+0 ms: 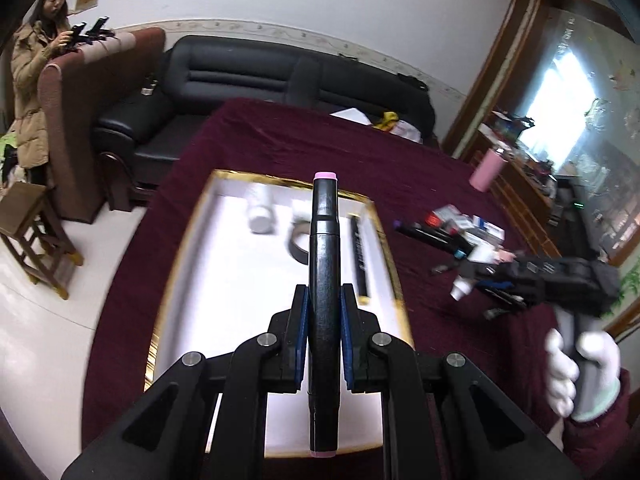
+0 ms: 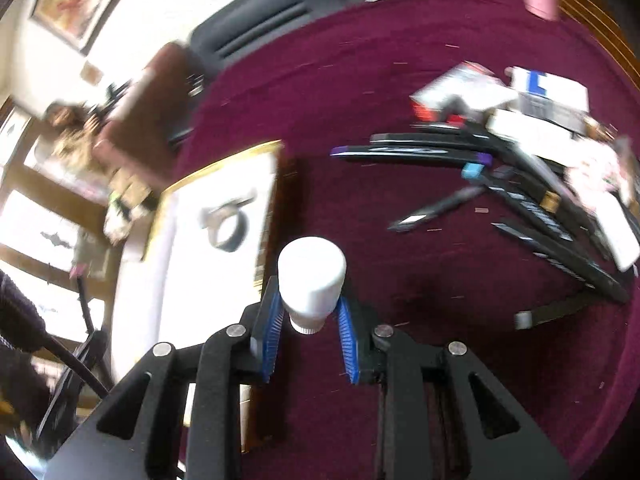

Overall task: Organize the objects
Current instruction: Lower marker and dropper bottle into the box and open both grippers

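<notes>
My left gripper is shut on a black marker with pink ends, held lengthwise above the white tray with the gold rim. In that tray lie a white bottle, a roll of black tape and a black marker. My right gripper is shut on a small white bottle, raised over the maroon cloth to the right of the tray. In the left wrist view the right gripper shows at the right with that bottle, held by a white-gloved hand.
A pile of markers, pens and small boxes lies on the maroon cloth at the right. A pink tumbler stands farther back. Beyond the table are a black sofa, a brown armchair, a wooden stool and a standing person.
</notes>
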